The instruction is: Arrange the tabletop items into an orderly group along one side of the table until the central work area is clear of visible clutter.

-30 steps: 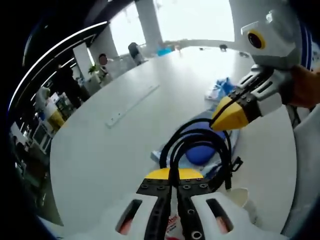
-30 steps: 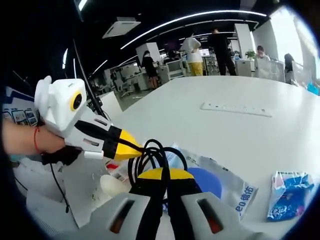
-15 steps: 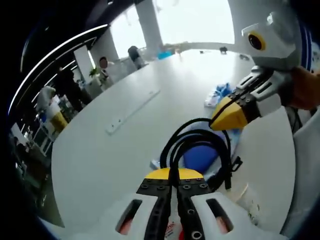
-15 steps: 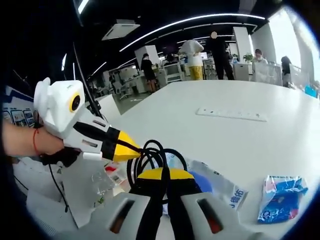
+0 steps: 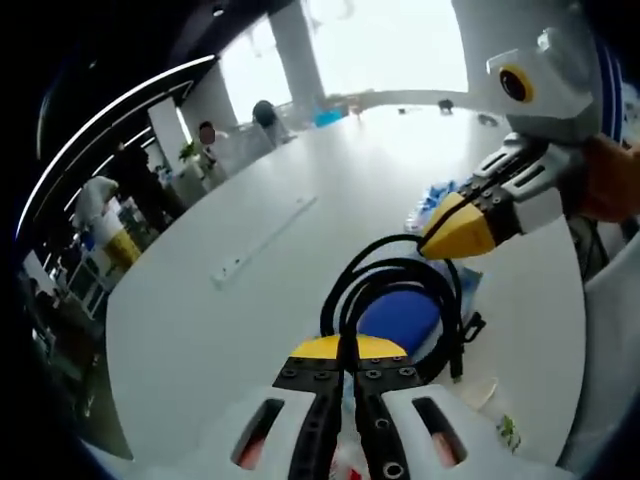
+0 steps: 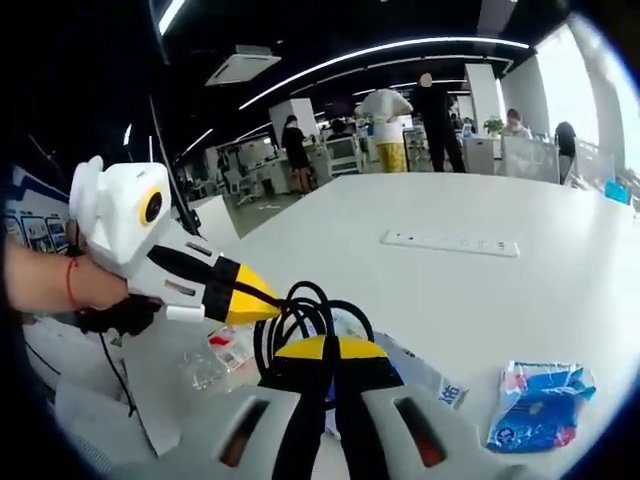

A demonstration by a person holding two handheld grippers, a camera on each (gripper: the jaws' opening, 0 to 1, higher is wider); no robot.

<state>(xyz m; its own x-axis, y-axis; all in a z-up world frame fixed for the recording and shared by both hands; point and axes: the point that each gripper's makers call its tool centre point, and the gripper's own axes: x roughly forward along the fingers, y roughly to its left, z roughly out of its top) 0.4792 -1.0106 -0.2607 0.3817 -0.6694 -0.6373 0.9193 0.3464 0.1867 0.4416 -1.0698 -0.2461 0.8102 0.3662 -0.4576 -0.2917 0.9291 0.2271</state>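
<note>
Gripping one looped black cable [image 5: 395, 285] between them, both the left gripper [image 5: 346, 352] and right gripper [image 6: 322, 352] stay clenched above the white table [image 6: 420, 280], near a blue packet [image 6: 540, 400].

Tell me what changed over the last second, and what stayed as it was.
Both grippers, left and right, kept shut on the coiled black cable and appear to have lifted it: the blue-and-clear packet beneath and the blue wrapper sit lower and smaller in view. The white power strip stayed on the white table.
</note>
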